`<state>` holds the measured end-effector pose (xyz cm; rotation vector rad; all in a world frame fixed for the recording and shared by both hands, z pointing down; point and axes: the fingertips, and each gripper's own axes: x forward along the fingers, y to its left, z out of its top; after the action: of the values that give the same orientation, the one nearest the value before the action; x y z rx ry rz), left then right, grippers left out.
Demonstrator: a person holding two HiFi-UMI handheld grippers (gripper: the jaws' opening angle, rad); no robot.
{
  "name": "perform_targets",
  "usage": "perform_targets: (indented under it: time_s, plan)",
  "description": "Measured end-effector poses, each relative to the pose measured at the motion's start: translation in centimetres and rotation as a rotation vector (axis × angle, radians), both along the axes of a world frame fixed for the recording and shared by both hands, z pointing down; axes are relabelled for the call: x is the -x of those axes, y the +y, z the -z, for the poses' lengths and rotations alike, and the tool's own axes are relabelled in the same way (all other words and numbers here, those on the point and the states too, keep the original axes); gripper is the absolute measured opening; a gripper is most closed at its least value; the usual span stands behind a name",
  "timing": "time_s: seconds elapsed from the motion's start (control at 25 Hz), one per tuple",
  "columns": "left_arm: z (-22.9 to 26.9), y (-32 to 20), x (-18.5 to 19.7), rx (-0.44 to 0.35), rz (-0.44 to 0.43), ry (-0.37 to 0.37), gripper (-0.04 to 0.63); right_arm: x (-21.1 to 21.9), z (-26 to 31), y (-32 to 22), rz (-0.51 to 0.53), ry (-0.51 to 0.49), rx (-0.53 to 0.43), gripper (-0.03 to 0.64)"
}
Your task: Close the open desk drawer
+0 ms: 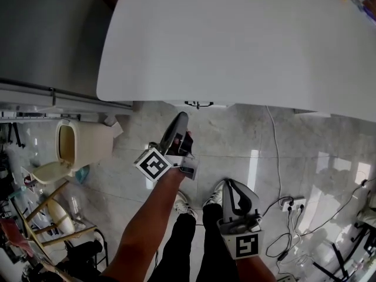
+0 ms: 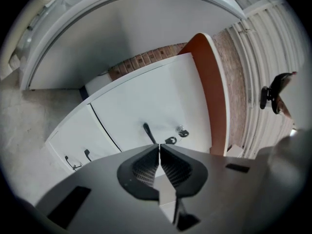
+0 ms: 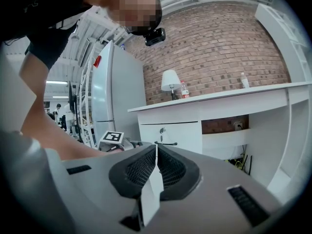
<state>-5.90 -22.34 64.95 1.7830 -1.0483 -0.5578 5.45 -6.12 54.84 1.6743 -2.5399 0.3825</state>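
Looking steeply down on a white desk (image 1: 235, 40) above a pale tiled floor (image 1: 235, 140). At the middle of the desk's front edge, a sliver of the white drawer (image 1: 197, 104), showing just past that edge with its black handle (image 1: 198, 104). Impossible to tell how far pulled out.

Directly before it, near the handle but apart from it, the left gripper (image 1: 181, 117), held level and pointing at the drawer front. Jaws pressed together tip to tip, nothing between them.

In the left gripper view, tilted: the drawer front filling the middle, a key (image 2: 182, 130) in the lock beside the handle.

Farther back from the desk, beside the person's shoes (image 1: 183, 203), the right gripper (image 1: 229, 184), jaws likewise closed on nothing.

Near the desk's left end, a beige bin (image 1: 79, 143). Off to the right on the floor, a white power strip (image 1: 292, 204).
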Motion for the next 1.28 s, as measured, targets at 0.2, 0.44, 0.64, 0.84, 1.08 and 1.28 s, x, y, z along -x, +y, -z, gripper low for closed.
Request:
perform_targets:
  time_s: [0.2, 0.44, 0.64, 0.84, 1.08, 1.28]
  plan:
    - [5.6, 3.9, -0.7, -0.194, -0.107, -0.242, 0.006, 0.4, -0.1, 1.6, -0.025, -0.014, 0.022, 0.028]
    - [10.9, 10.4, -0.6, -0.37, -0.222, -0.582, 0.006, 0.0, 0.8, 3.7, -0.069, -0.007, 0.046, 0.028]
    - [14.6, 14.4, 0.4, -0.453, -0.236, -0.755, 0.006, 2.7, 3.5, 4.8, -0.009, 0.023, 0.004, 0.029]
    - [19.2, 17.5, 1.5, -0.466, -0.223, -0.868, 0.006, 5.2, 7.3, 5.4, 0.005, 0.019, -0.042, 0.028]
    - [25.1, 20.2, 4.5, -0.48, -0.21, -0.94, 0.006, 8.0, 15.3, 7.9, 0.054, 0.017, -0.086, 0.028]
    - [31.6, 20.6, 5.4, -0.581, -0.21, -0.893, 0.006, 11.7, 22.0, 10.3, 0.142, 0.037, -0.116, 0.028]
